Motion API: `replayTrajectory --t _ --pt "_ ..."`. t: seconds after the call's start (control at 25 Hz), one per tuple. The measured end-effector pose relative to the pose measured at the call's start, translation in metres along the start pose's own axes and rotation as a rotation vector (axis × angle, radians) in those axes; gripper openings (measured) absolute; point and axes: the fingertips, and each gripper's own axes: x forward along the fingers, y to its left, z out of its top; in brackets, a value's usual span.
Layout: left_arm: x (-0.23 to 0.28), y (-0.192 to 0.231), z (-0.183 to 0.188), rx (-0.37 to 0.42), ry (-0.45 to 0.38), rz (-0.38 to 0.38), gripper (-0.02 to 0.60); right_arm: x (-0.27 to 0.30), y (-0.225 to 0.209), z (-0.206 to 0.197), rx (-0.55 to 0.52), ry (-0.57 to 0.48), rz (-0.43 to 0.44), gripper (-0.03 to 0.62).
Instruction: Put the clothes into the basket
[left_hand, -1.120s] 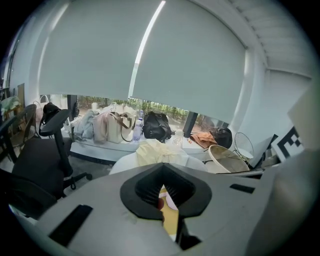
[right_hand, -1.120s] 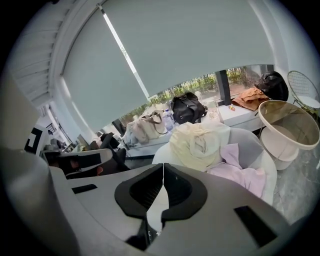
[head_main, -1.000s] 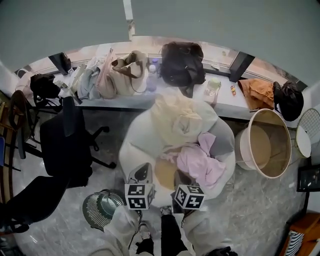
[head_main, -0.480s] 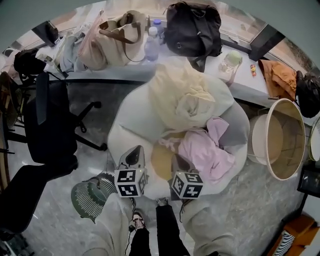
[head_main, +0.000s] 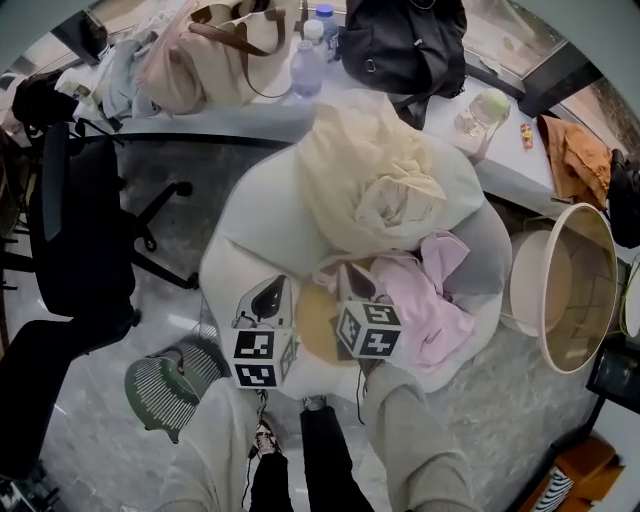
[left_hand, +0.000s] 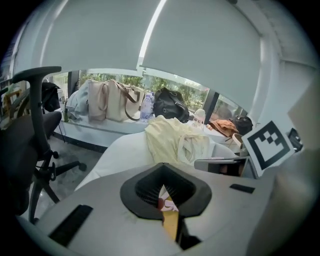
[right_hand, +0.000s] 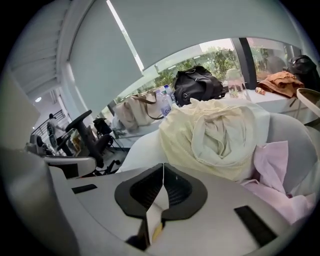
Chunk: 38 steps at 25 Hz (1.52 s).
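Note:
A white beanbag holds a cream garment bunched at its top. A pink garment lies on the beanbag's right, and a tan piece sits near its front. The round basket stands on the floor to the right, tipped toward the beanbag. My left gripper hovers over the beanbag's front left, shut and empty. At the pink garment's near edge my right gripper is also shut, with nothing between its jaws.
A black office chair stands to the left. A green slatted fan guard lies on the floor at lower left. The counter behind carries bags, a bottle, a black backpack and an orange cloth. The person's legs show at the bottom.
Both grippers have come down and forward onto the beanbag. The right one went further, reaching the pink garment's edge. The view has tilted down and closer.

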Motion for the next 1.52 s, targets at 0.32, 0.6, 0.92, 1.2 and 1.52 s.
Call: replayTrajectory --t 0.32,0.6,0.92,1.2,1.52 --pt "0.048 0.0 0.002 0.084 -0.004 -0.023 0.003 0.06 -0.01 0.002 -0.037 -0.016 0.024 0.026" --pt "0.059 0.016 -0.011 0.025 0.005 0.001 0.003 0.096 -0.015 0.001 -0.063 -0.003 0.019 0.092" --pt "0.065 0.032 -0.019 0.038 0.005 0.029 0.003 0.128 -0.025 -0.001 -0.106 0.025 -0.008 0.159" --pt "0.062 0.047 -0.031 0.027 0.008 0.049 0.003 0.156 -0.029 -0.017 -0.177 0.064 -0.018 0.176" --pt "0.052 0.072 -0.049 -0.037 0.007 0.093 0.003 0.184 -0.043 -0.024 -0.232 0.108 -0.099 0.166"
